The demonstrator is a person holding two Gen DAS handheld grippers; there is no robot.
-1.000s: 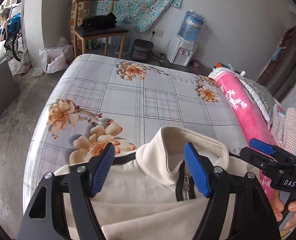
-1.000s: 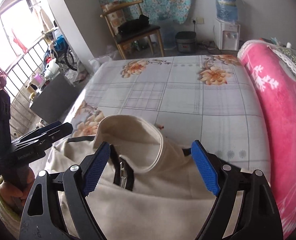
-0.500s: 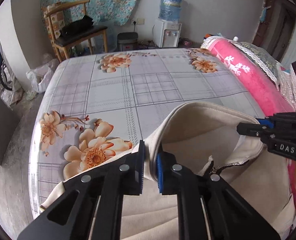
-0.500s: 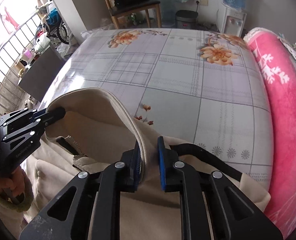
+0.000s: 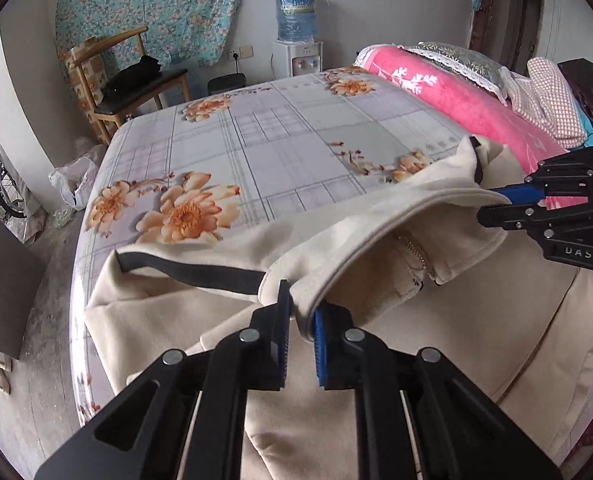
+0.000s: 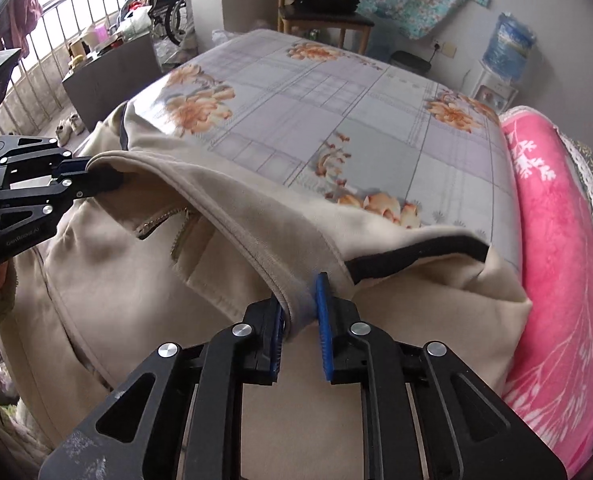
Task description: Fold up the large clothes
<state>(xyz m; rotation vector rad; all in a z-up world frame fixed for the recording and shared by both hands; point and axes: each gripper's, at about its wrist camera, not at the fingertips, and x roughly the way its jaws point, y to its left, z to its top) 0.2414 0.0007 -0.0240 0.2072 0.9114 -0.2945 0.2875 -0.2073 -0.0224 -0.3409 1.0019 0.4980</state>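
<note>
A cream zip jacket with black trim lies on the near part of the bed, its collar stretched taut between my two grippers. My left gripper is shut on the collar's left end. The right gripper pinches the other end at the right of the left wrist view. In the right wrist view the right gripper holds the collar fold between its blue pads while its jaws are opening slightly. There the left gripper grips the far end. The zipper shows beneath the collar.
The bed has a grey floral sheet. A rolled pink blanket and pillows run along its right side. Beyond the bed stand a wooden chair and a water dispenser. A balcony railing is at the left.
Both grippers went from wide open around the collar to shut on it. They then moved apart and lower, pulling the collar out flat and rolling sideways.
</note>
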